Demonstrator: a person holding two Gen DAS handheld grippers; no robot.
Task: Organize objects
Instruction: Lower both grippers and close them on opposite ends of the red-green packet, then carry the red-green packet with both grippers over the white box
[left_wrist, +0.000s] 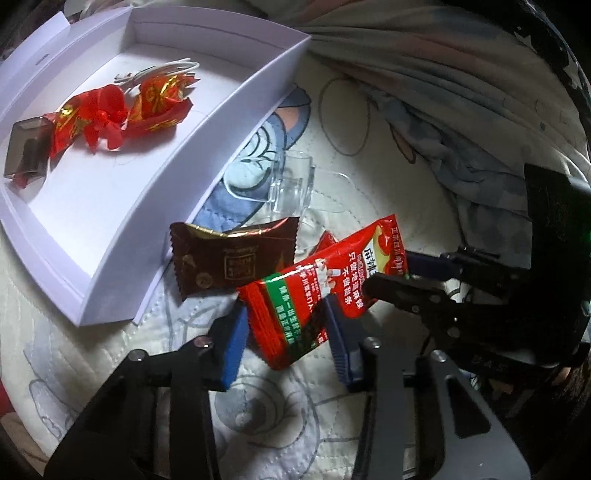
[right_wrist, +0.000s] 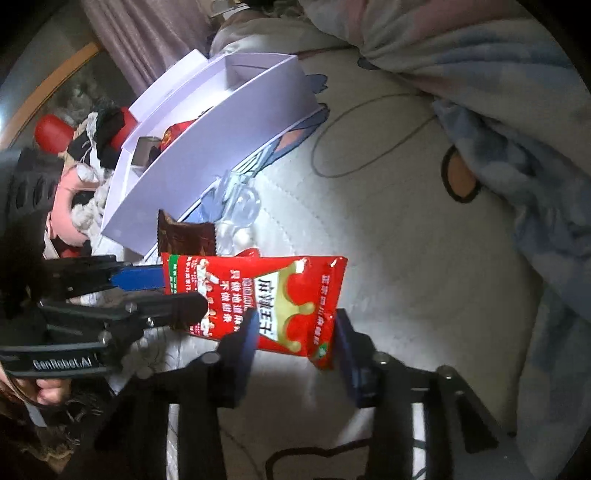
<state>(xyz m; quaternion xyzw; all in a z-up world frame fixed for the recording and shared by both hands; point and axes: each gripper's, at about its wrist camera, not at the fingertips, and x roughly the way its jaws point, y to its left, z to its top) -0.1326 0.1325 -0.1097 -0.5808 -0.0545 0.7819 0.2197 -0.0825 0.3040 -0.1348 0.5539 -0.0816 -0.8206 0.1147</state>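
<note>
A red snack packet (left_wrist: 314, 295) with Chinese print hangs above the quilt between both grippers; it also shows in the right wrist view (right_wrist: 280, 299). My left gripper (left_wrist: 288, 332) straddles its lower end, blue pads either side. My right gripper (right_wrist: 295, 339) straddles the other end and appears from the right in the left wrist view (left_wrist: 384, 277). Both seem to pinch the packet. A brown chocolate packet (left_wrist: 232, 254) lies behind it. A white box (left_wrist: 229, 103) holds red candy wrappers (left_wrist: 122, 110), a dark case (left_wrist: 26, 151) and a white cable (left_wrist: 166, 70).
A clear plastic piece (left_wrist: 291, 184) lies by the box on the cartoon-print quilt (left_wrist: 369, 177). A crumpled blanket (left_wrist: 461, 92) fills the back and right. In the right wrist view, red, pink and black clutter (right_wrist: 81, 155) sits left of the box (right_wrist: 207, 162).
</note>
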